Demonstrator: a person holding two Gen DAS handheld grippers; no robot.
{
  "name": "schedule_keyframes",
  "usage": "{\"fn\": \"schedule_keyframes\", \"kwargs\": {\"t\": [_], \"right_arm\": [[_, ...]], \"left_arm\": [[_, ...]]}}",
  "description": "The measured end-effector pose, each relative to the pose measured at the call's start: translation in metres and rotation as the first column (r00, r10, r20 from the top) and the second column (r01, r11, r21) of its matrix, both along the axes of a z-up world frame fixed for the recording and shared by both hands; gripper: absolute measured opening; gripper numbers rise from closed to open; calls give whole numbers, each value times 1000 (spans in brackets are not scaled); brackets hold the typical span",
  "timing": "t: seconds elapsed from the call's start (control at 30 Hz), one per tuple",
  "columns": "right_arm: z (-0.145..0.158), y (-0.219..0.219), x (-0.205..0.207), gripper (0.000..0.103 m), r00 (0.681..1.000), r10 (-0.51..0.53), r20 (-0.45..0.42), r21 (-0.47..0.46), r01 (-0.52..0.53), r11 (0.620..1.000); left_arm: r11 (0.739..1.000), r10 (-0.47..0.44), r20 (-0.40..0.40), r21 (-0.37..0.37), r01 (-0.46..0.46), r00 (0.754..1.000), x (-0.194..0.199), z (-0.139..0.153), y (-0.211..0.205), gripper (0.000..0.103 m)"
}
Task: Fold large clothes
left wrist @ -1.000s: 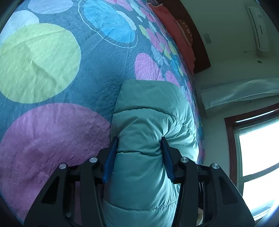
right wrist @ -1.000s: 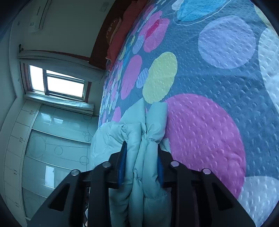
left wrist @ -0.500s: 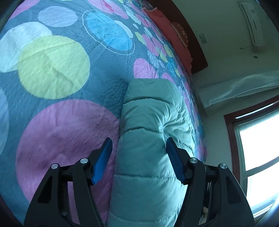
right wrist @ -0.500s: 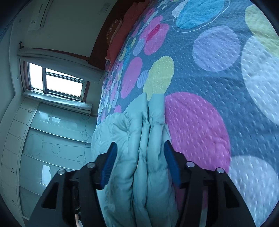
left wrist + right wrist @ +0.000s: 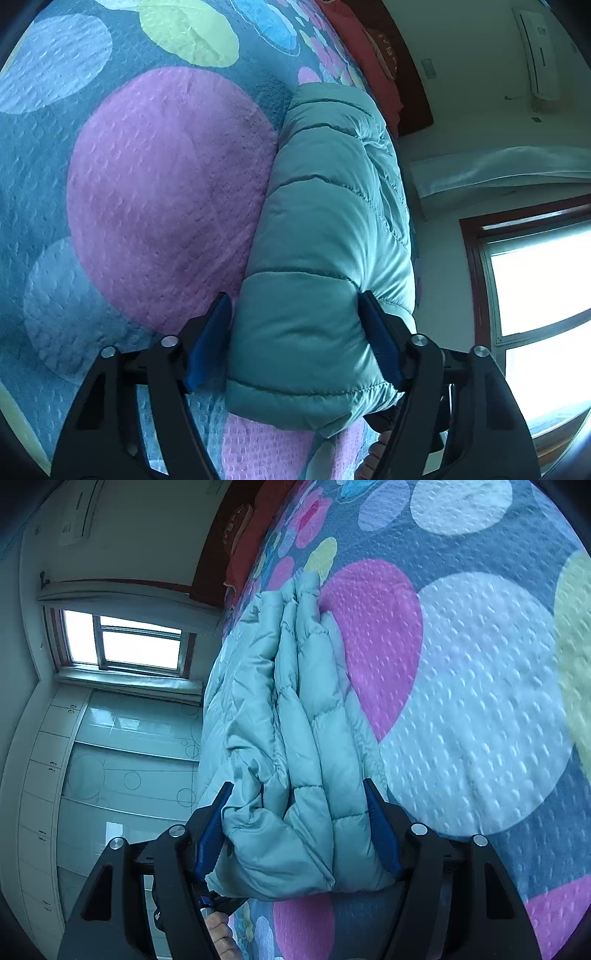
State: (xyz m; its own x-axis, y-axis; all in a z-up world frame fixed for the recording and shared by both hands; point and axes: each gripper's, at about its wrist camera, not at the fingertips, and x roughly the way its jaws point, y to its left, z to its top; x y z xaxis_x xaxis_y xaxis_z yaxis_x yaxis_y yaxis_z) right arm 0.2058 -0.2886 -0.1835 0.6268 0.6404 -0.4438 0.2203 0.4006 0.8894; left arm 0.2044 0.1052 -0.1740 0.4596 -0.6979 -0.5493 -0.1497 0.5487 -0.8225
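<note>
The folded teal puffer jacket (image 5: pixel 325 258) lies on the bed, a thick quilted bundle on the spotted bedspread (image 5: pixel 147 184), along the edge of the bed that faces the window (image 5: pixel 535 288). From your left side it shows as one smooth, rounded fold with stitched panels, running away from you towards the red pillow (image 5: pixel 369 55) at the far end. From your right side the jacket (image 5: pixel 295 738) shows its stacked layers, several puffy edges lying side by side, with a looser crumpled flap on the left.

Your left gripper (image 5: pixel 295 299) points slightly downward along the bundle and straddles its near end. Its jaws stand wide and are closing a little. The jacket is between them, with a clear gap at the left pad, and the right pad sits right against the fabric.

Your right gripper (image 5: pixel 297 786) is angled down the same way and straddles the near end of the layered edge. Its jaws are wide and opening, and the blue pads sit at the fabric's sides without squeezing it. Your fingers (image 5: pixel 218 934) show below the left jaw.

Further out, the bedspread (image 5: pixel 480 701) spreads to the right with pink, white and yellow circles. Pale wardrobe doors (image 5: pixel 110 757) stand to the left, and an air conditioner (image 5: pixel 535 51) hangs on the far wall.
</note>
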Motion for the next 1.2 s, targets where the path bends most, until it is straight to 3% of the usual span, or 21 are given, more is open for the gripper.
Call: {"fn": "schedule_keyframes", "kwargs": {"t": [0.13, 0.23, 0.43, 0.87, 1.2], "right_arm": [[0, 3, -2, 32, 1000, 13, 13, -1, -13, 1000], [4, -2, 7, 25, 1000, -4, 24, -50, 5, 999], [2, -1, -3, 24, 1000, -4, 24, -53, 5, 999], [-14, -3, -8, 25, 1000, -9, 17, 5, 9, 1000], [-11, -9, -15, 38, 999, -28, 22, -12, 28, 1000]], "left_arm": [[1000, 1, 3, 14, -1, 1000, 0, 6, -8, 57], [1000, -9, 5, 27, 9, 1000, 4, 10, -21, 54], [999, -11, 14, 42, 10, 1000, 3, 6, -20, 47], [997, -24, 21, 68, 23, 999, 5, 8, -19, 48], [985, -27, 56, 169, 17, 998, -2, 20, -25, 56]]}}
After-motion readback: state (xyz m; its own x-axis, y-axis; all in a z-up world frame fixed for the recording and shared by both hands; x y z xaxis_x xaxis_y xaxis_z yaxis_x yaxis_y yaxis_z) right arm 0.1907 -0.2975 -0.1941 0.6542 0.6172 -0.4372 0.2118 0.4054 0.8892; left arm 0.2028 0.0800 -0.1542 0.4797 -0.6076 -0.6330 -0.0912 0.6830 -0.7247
